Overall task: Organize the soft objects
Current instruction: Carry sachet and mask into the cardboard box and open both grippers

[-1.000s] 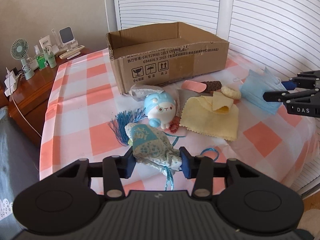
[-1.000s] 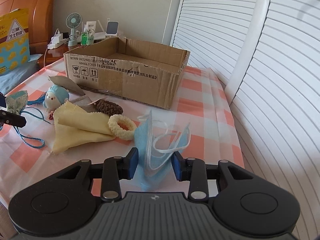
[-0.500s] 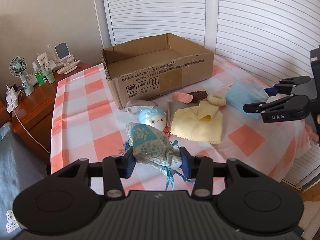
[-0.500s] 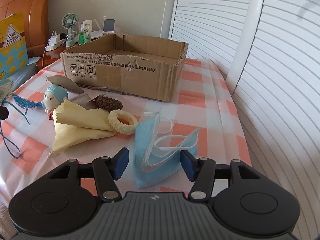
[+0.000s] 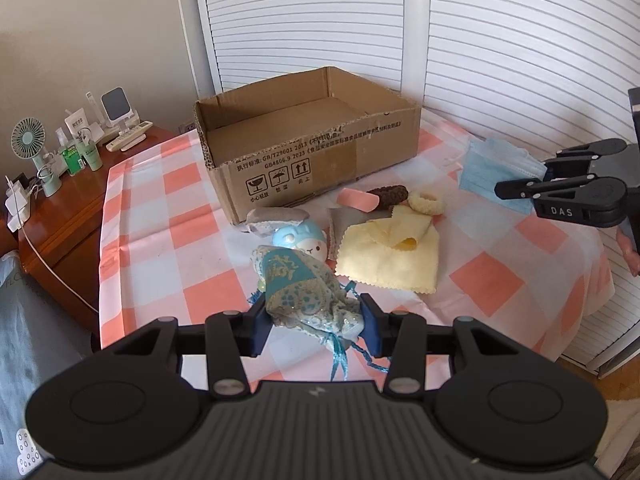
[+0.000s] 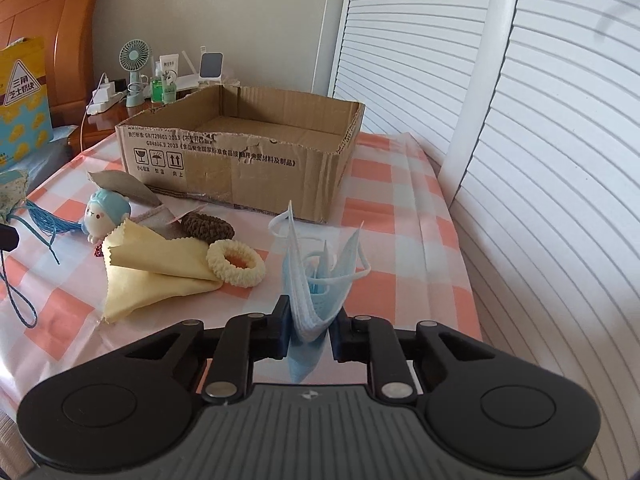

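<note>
My left gripper (image 5: 314,326) is shut on a teal embroidered pouch (image 5: 304,288) with a tassel, held above the checked tablecloth. My right gripper (image 6: 309,330) is shut on a blue face mask (image 6: 320,276), pinched into a fold and lifted off the cloth; it also shows in the left wrist view (image 5: 496,168). An open cardboard box (image 5: 308,140) stands at the back of the table and looks empty. On the cloth lie a blue plush toy (image 6: 106,212), a yellow cloth (image 6: 156,268), a cream scrunchie (image 6: 235,263) and a brown scrunchie (image 6: 208,226).
A wooden side table (image 5: 60,200) on the left holds a small fan (image 5: 30,148), bottles and a charger. White louvred doors (image 5: 500,40) stand behind and to the right of the table. A pink item (image 5: 356,200) and grey fabric lie by the box.
My right gripper opened around the mask, then shut on it and lifted it, folding it upright. My left gripper rose and drew back with the pouch.
</note>
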